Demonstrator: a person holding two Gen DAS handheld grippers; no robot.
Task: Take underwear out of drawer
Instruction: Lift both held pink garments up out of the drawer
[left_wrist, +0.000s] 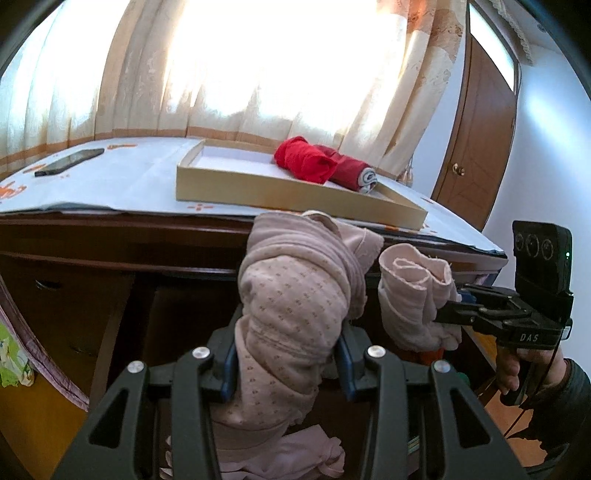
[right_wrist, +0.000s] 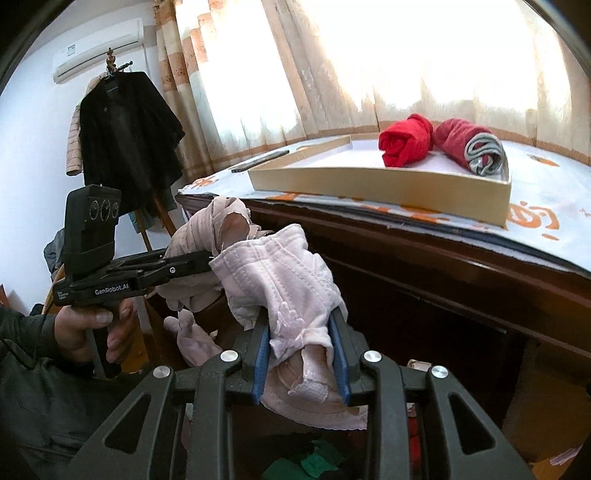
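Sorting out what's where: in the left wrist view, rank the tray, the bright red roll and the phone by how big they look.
Largest to smallest, as seen:
1. tray
2. bright red roll
3. phone
The roll and phone look close; the phone lies foreshortened, so that order is unsure.

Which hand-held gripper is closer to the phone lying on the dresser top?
Left. The left hand-held gripper, holding dotted pink underwear, is on the phone's side of the dresser front; the right hand-held gripper sits farther along, toward the tray's far end.

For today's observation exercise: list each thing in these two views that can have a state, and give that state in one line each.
Left gripper: shut on dotted pink underwear.
Right gripper: shut on pale pink underwear.
Red roll: rolled, lying in the tray.
Dark red and grey roll: rolled, beside it.
Phone: flat on the cloth, screen dark.
Door: shut.
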